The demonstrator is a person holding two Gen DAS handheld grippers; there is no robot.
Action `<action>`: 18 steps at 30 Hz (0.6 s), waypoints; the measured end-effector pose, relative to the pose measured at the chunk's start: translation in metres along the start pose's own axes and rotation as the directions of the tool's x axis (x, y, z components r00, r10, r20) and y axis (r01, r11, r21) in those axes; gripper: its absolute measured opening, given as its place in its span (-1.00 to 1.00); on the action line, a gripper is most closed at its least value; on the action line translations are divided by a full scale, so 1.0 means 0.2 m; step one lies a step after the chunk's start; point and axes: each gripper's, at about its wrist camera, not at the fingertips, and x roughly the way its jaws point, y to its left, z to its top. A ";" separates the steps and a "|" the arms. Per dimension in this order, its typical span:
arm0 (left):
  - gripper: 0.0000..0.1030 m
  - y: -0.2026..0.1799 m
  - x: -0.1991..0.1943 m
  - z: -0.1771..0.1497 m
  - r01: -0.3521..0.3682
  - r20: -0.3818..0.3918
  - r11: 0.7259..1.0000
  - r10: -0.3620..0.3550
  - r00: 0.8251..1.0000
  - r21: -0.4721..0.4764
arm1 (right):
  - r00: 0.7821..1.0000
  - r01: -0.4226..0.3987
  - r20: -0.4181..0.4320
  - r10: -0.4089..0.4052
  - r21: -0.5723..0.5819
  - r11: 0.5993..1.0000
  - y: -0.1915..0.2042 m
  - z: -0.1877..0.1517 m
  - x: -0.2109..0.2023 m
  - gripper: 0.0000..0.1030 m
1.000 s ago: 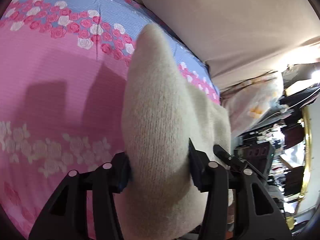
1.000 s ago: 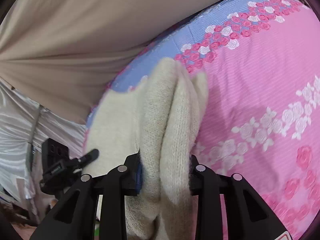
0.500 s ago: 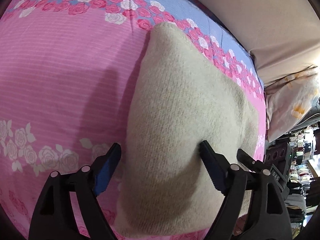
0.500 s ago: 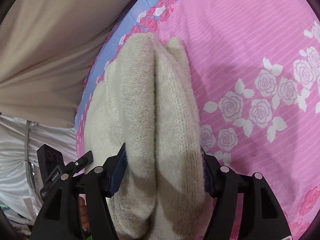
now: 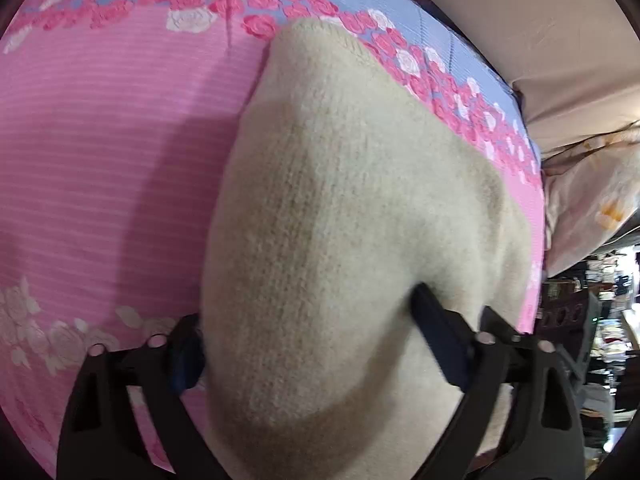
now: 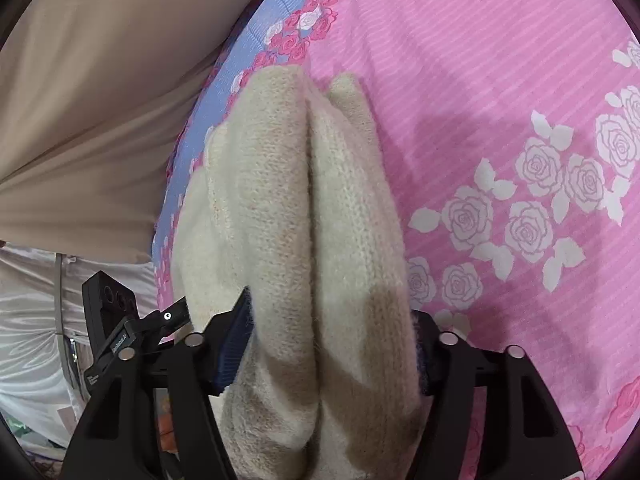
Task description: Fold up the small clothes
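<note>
On the pink sheet (image 5: 100, 168) lies the knit (image 5: 340, 220), folded over (doubled layers show). Left gripper (image 5: 308, 344) has just opened, straddling it loosely; right gripper (image 6: 332, 344) was closing, pads touching the fold. Release, maybe another fold, left. Bed edge close; open sheet beyond.

fuzzy wool knit on smooth printed cotton

the cream knit garment (image 5: 352, 216) is thick, matt and hairy, its ribbed stitches plain in the right wrist view (image 6: 304, 220). the pink bedsheet (image 5: 100, 168) is smooth woven cloth, matt, finely striped and printed with roses. at 1 o'clock in the left view a beige cloth (image 5: 540, 32) looks soft and creased. the left gripper (image 5: 308, 344) and right gripper (image 6: 332, 348) are matt black plastic with small shiny metal pins, their fingers (image 6: 234, 344) faced with ridged blue pads. at 8 o'clock in the right view hangs a glossy white satin-like fabric (image 6: 28, 320).
</note>
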 end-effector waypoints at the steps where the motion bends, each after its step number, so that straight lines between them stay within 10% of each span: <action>1: 0.41 0.00 -0.01 0.00 0.009 -0.006 1.000 -0.009 1.000 -0.015 | 1.000 0.014 0.006 -0.014 -0.005 1.000 0.02 0.00 -0.01 -0.05; 4: -0.03 -0.03 -0.06 0.01 0.027 -0.006 0.999 -0.027 1.000 -0.021 | 0.999 0.032 0.034 -0.031 -0.014 0.999 0.08 -0.01 -0.06 -0.20; 18: -0.09 -0.24 -0.79 -0.11 0.207 0.157 0.970 -0.225 0.962 0.125 | 0.980 -0.082 0.157 0.125 -0.256 0.963 0.69 -0.11 -0.51 -0.45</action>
